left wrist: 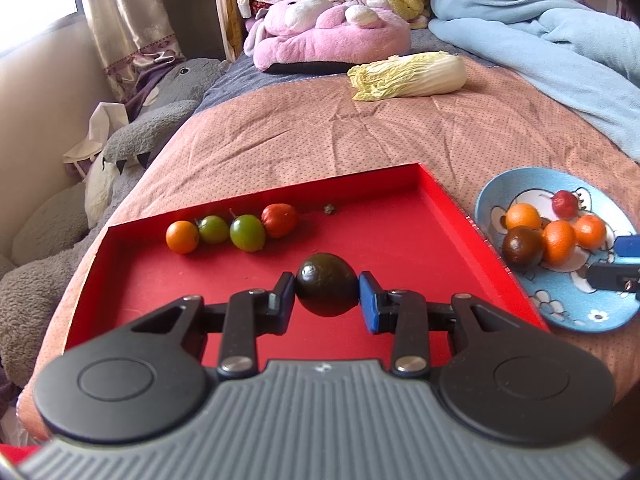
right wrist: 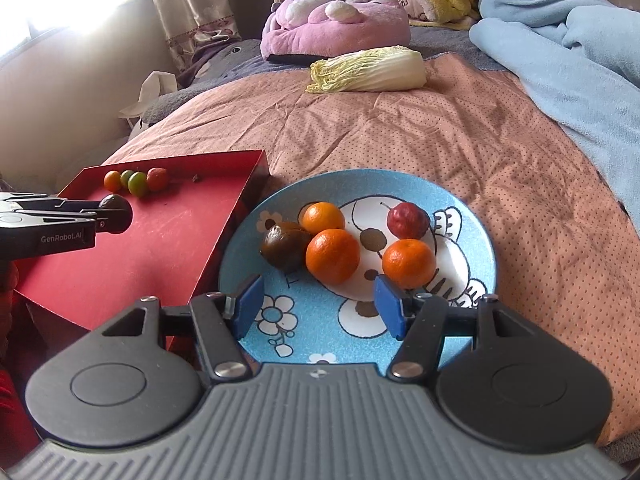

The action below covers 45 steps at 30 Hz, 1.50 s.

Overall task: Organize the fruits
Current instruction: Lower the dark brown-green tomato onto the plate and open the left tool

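Observation:
My left gripper (left wrist: 326, 294) is shut on a dark green-brown fruit (left wrist: 326, 284) and holds it over the red tray (left wrist: 132, 280). A row of fruits lies at the tray's far side: an orange one (left wrist: 182, 236), two green ones (left wrist: 247, 232) and a red one (left wrist: 279, 220). My right gripper (right wrist: 318, 304) is open and empty above the near part of the blue cartoon plate (right wrist: 476, 216). The plate holds three oranges (right wrist: 333, 255), a dark fruit (right wrist: 285, 250) and a red fruit (right wrist: 408, 221). The left gripper with its fruit (right wrist: 116, 213) shows at the left of the right wrist view.
A napa cabbage (left wrist: 410, 75) lies further back on the pink bedspread (left wrist: 360, 132). A light blue blanket (left wrist: 560, 52) is at the right, plush toys (left wrist: 320, 36) at the back. A grey plush (left wrist: 152, 132) lies off the bed's left edge.

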Motion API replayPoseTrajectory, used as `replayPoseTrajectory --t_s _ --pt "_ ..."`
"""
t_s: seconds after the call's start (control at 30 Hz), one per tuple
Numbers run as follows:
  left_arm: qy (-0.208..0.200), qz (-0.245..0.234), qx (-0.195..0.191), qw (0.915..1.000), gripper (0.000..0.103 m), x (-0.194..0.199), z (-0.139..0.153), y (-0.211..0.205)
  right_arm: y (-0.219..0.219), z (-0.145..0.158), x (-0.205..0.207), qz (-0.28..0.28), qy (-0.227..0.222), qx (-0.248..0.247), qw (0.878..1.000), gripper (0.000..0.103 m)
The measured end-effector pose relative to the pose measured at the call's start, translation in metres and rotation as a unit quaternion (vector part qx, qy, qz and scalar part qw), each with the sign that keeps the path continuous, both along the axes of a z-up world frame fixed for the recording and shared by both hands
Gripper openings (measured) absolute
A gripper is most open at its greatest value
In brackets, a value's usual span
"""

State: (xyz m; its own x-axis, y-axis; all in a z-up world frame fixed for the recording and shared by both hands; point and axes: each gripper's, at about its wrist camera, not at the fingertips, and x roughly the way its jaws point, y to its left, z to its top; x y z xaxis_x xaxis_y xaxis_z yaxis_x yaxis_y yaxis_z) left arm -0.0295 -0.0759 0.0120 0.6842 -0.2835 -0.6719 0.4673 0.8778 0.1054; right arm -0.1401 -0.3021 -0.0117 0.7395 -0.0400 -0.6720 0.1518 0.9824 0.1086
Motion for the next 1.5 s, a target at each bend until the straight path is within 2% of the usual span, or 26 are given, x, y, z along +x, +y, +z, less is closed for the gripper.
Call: replayPoseTrajectory --t_s 0.33,0.6,1.0,1.5 --pt "-0.003 -0.056 -0.033 0.9978 0.038 -0.025 0.019 -0.048 -0.015 0.002 -0.019 -0.007 0.005 -0.002 1.0 0.067" --pt "0.019 -0.097 -0.04 0.9943 0.038 -0.04 0.014 -0.088 -0.026 -0.001 -0.03 -0.008 0.011 0.0 1.0 0.067" --pt "0.044 -0.124 -0.029 0.9908 0.038 -0.051 -0.009 -0.113 -0.032 -0.007 -0.032 0.0 0.015 0.003 1.0 0.067" --pt "0.055 -0.134 -0.031 0.989 0.039 -0.047 -0.014 -0.132 -0.035 -0.008 -0.029 0.001 0.017 -0.002 1.0 0.067"
